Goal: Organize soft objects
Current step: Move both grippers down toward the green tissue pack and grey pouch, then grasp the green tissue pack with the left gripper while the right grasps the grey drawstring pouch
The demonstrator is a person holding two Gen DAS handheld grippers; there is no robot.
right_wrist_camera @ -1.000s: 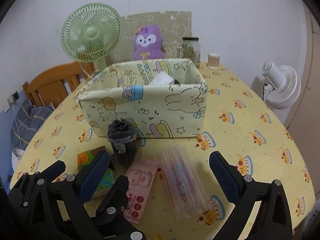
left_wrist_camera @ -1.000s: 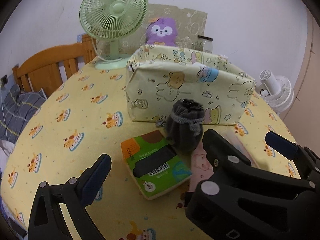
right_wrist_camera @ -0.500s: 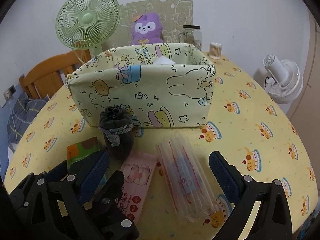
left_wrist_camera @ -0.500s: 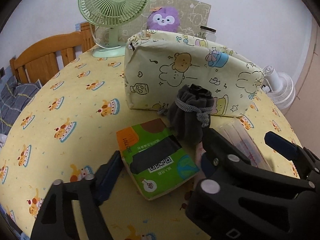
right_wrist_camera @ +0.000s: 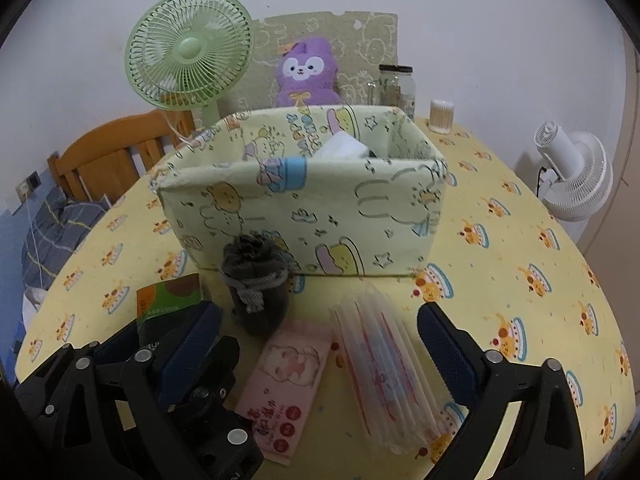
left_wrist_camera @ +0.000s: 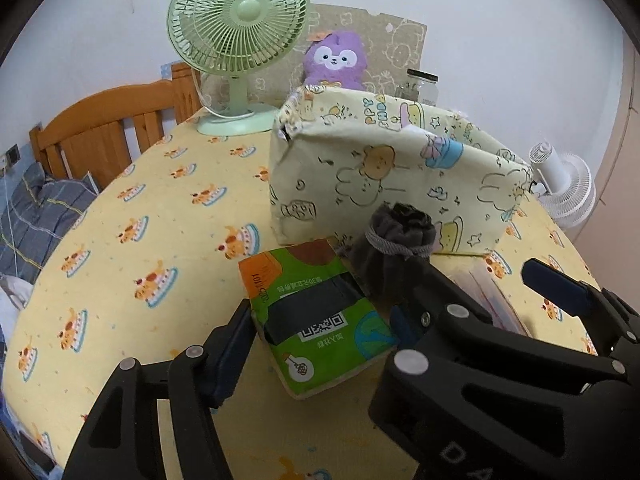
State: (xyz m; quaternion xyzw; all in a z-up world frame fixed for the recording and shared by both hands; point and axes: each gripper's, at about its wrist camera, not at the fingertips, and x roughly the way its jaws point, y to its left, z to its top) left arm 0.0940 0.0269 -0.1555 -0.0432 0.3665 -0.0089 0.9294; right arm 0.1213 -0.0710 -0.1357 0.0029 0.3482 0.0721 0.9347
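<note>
The left gripper (left_wrist_camera: 320, 332) has just been closing its jaws around the green tissue pack (left_wrist_camera: 316, 316): the left pad lies against the pack's left side and the right pad sits at its right side, though firm pressure cannot be made out, and the pack lies flat on the table (left_wrist_camera: 152, 240) near the front edge. The right gripper (right_wrist_camera: 316, 340) stands wide, its jaws having just narrowed a little, with nothing pressed between the pads. Between its fingers on the cloth lie a pink wipes pack (right_wrist_camera: 288, 384) and, just to its right, a clear plastic packet (right_wrist_camera: 384, 376) of folded items; neither is touched.

Just behind the tissue pack and the wipes stands a dark grey drawstring pouch (right_wrist_camera: 256, 284), upright, close against the front wall of the fabric storage box (right_wrist_camera: 312, 212). The box sits toward the middle of the table, open at the top, with something white (right_wrist_camera: 344, 146) showing inside.

Along the far edge stand a green desk fan (right_wrist_camera: 188, 64), a purple plush toy (right_wrist_camera: 306, 74), a glass jar (right_wrist_camera: 398, 84) and a small tub of cotton swabs (right_wrist_camera: 441, 116). A white fan (right_wrist_camera: 572, 176) stands beyond the right edge, a wooden bed frame (left_wrist_camera: 108, 128) beyond the left.
</note>
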